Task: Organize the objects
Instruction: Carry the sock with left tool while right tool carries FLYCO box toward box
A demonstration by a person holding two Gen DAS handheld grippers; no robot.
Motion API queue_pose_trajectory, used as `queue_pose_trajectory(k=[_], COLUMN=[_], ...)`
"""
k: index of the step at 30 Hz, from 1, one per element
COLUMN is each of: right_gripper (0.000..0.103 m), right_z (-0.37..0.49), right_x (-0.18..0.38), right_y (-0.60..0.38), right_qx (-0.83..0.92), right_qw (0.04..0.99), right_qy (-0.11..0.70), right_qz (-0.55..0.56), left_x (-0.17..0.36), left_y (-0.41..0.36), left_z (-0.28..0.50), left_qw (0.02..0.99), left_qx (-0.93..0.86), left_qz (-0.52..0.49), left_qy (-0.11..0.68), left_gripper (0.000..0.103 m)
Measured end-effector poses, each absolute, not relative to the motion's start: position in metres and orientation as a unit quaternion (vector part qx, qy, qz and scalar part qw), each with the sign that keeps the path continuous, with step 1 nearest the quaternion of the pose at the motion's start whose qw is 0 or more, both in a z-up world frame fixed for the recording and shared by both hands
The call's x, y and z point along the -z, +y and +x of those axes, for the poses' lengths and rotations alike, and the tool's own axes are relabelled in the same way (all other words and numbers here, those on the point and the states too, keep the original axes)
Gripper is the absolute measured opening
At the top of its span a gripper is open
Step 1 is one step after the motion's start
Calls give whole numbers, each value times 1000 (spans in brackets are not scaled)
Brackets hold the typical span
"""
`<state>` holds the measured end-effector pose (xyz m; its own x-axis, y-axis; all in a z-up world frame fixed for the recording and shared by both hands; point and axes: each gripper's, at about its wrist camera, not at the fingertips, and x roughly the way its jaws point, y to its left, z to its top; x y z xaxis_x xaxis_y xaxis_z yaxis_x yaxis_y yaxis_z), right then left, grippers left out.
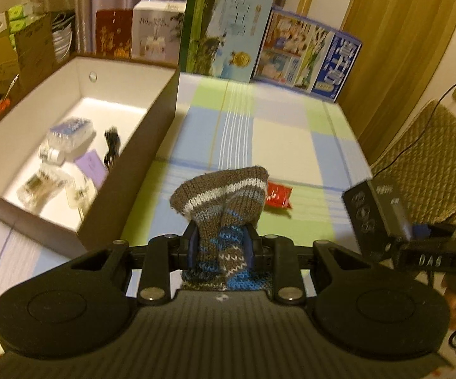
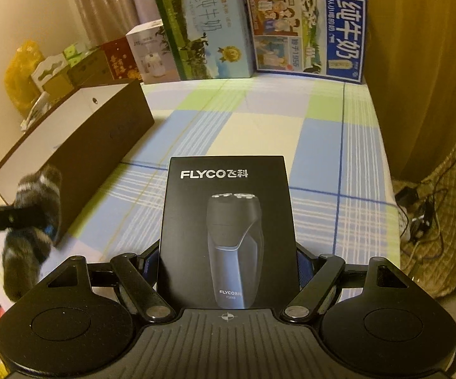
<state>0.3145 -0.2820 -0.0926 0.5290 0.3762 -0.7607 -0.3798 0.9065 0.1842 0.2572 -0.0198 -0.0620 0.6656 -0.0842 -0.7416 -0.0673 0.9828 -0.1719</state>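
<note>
left gripper clamped narrow on a knitted sock; open storage box lies up-left of it, so the left hand is nearer. right gripper holds a flyco shaver box upright, wide, farther off.

Open box left on table, cartons behind, packet right

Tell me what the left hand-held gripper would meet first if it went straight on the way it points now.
Probably the checked cloth on the table, near the red packet. The left hand-held gripper, shut on a knitted sock, points down past the open box; depth is unclear.
</note>
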Motion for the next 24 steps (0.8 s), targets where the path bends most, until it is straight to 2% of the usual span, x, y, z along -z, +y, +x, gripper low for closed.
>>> queue_pose_trajectory(k=[13,24], right_gripper=[76,76], right_z=[289,305], right_x=[66,46], right_y=[-172,-62], right_qx=[-295,-352], right_qw=[857,847], right_qy=[420,393], right_qz=[43,58], left_x=[22,10], left_y=[65,157], left_z=[261,278], left_qw=[923,928], left_qx=[16,-19], left_qz=[-89,-77], left_qy=[373,365], left_gripper=[24,24])
